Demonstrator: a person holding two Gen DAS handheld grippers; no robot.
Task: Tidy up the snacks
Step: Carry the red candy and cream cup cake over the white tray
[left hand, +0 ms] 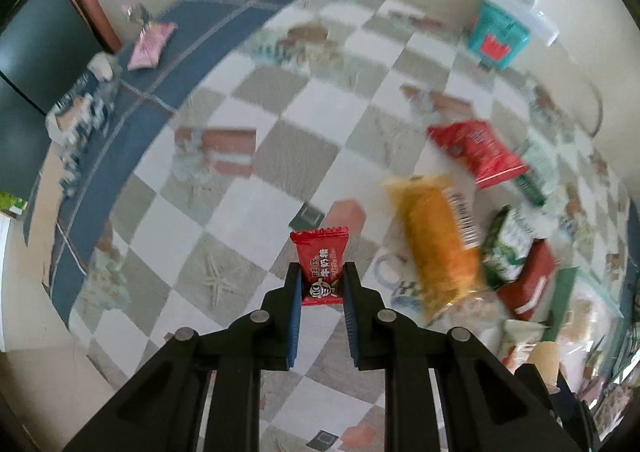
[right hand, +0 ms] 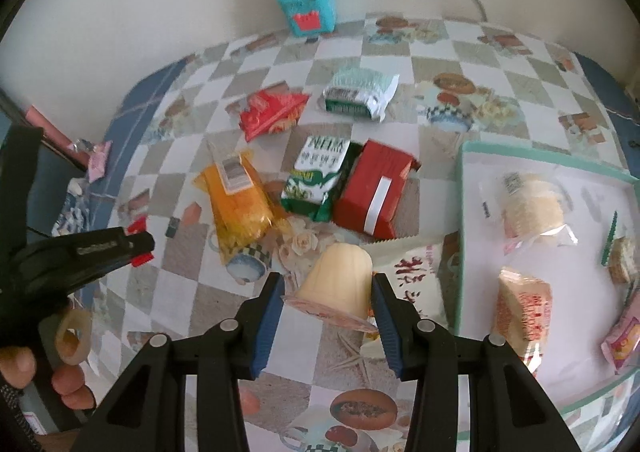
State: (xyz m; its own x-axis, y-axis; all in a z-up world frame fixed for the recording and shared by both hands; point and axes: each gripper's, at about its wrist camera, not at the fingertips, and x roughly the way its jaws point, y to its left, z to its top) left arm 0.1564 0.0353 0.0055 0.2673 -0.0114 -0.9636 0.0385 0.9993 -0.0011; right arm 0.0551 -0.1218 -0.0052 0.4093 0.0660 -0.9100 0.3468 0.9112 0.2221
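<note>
Between the left pads: red candy point(left hand: 322, 262) pinched at its lower half, its top sticking out past the tips, off the checkered tablecloth point(left hand: 248, 187).
Left gripper point(left hand: 322, 284): closed tight on the candy; a hand point(right hand: 48, 376) grips its handle.
Between the right pads: pale jelly cup point(right hand: 335, 284), lying tilted with its lid toward the camera.
Right gripper point(right hand: 328, 302): narrowed onto the cup, blue pads against both sides.
Beside the cup: white packet point(right hand: 412, 272) with red characters.
Further out: orange pack point(right hand: 236, 199), green-and-white pack point(right hand: 316, 179), red box point(right hand: 372, 191) in a row.
Right edge: green-rimmed tray point(right hand: 464, 211) holding wrapped snacks.
Against the wall: teal box point(right hand: 308, 7).
</note>
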